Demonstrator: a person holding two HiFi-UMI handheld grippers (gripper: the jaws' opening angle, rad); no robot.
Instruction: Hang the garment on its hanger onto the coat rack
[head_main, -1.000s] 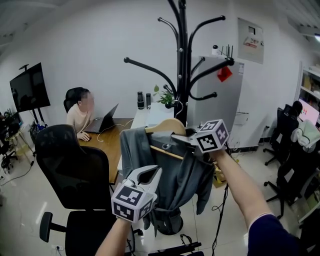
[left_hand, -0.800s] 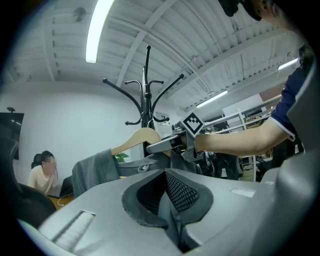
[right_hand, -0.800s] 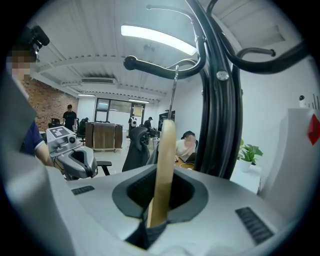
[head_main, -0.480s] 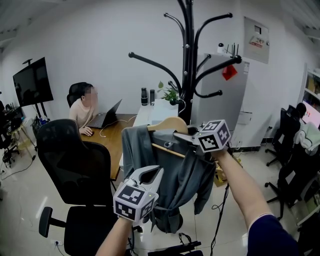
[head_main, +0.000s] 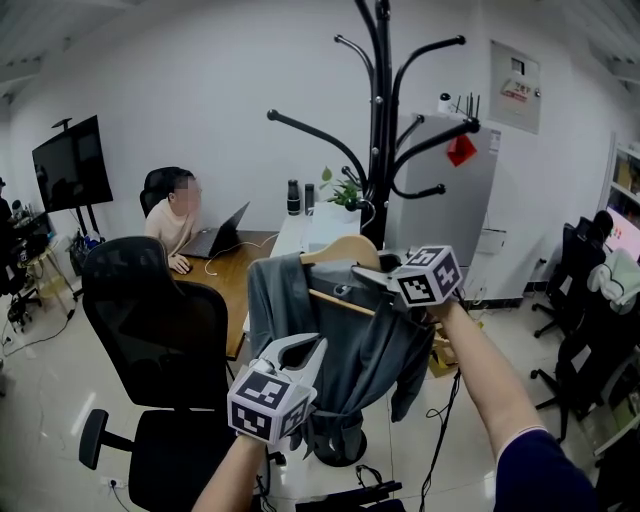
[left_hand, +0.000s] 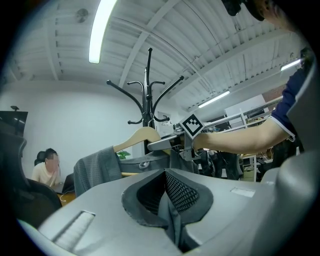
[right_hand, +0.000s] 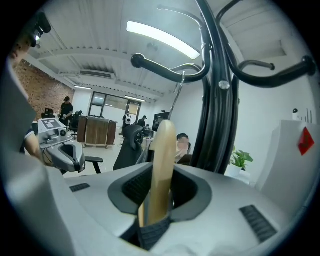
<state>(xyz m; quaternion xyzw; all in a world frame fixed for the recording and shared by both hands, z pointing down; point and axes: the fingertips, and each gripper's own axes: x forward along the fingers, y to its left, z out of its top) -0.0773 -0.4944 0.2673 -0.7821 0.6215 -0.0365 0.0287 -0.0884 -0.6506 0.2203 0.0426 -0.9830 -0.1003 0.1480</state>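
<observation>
A grey garment (head_main: 345, 345) hangs on a wooden hanger (head_main: 345, 250) in front of the black coat rack (head_main: 379, 150). In the right gripper view the hanger's metal hook (right_hand: 177, 95) reaches up to a rack arm (right_hand: 167, 72). My right gripper (head_main: 366, 277) is at the hanger's right shoulder. Its jaws have just been opening, and the wood (right_hand: 162, 160) stands between them with dark gaps on both sides. My left gripper (head_main: 314, 347) hovers shut and empty in front of the garment's lower part, apart from it.
A black office chair (head_main: 160, 350) stands close on the left. Behind it a person sits at a wooden desk (head_main: 225, 280) with a laptop. A grey cabinet (head_main: 440, 210) is behind the rack, and more chairs stand at the right.
The head view has drifted slightly, so the rack sits a little further right. Hanger, garment and both grippers keep their places.
</observation>
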